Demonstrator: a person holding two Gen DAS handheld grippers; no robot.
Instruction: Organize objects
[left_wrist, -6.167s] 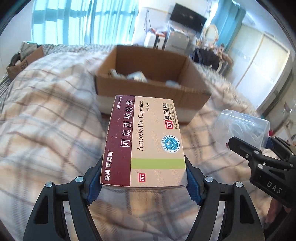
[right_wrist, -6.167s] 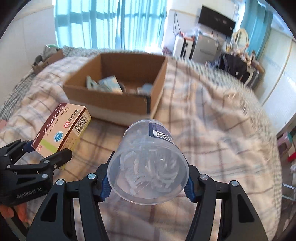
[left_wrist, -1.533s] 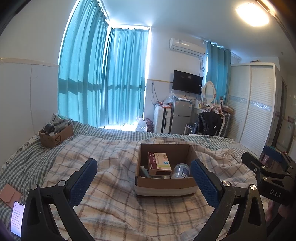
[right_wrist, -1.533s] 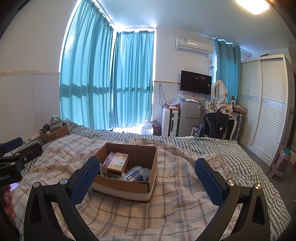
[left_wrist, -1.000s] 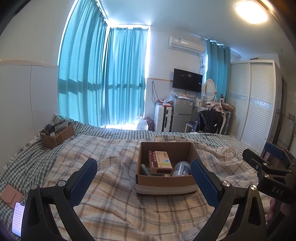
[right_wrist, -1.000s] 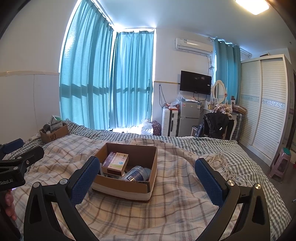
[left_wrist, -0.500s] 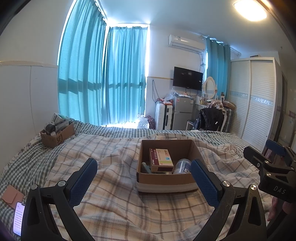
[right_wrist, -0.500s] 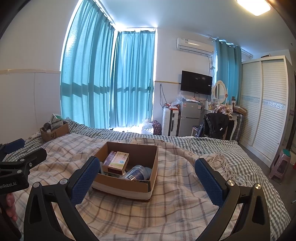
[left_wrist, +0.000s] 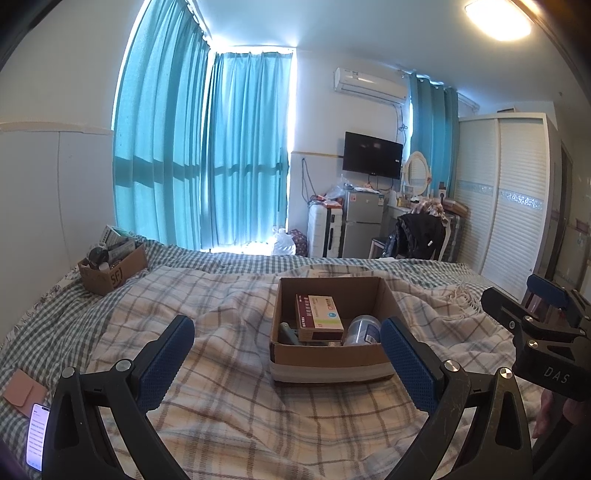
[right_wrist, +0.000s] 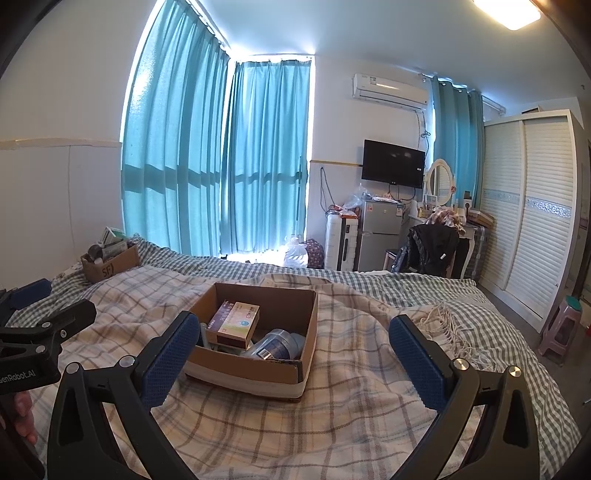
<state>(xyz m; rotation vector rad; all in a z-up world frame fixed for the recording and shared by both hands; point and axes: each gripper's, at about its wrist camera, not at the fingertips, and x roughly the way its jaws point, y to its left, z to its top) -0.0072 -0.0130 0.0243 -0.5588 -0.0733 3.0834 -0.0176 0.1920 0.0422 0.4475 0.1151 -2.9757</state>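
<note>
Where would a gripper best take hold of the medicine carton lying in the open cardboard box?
Probably across the medicine carton by its two long side edges, coming down from above. It lies flat, face up, on top of other contents, so its sides are exposed, while the cardboard box walls block a level approach and the clear jar lies close beside it.

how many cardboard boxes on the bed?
2. One open box mid-bed on the plaid blanket, holding a medicine carton and a jar; a smaller box at the far left corner.
</note>
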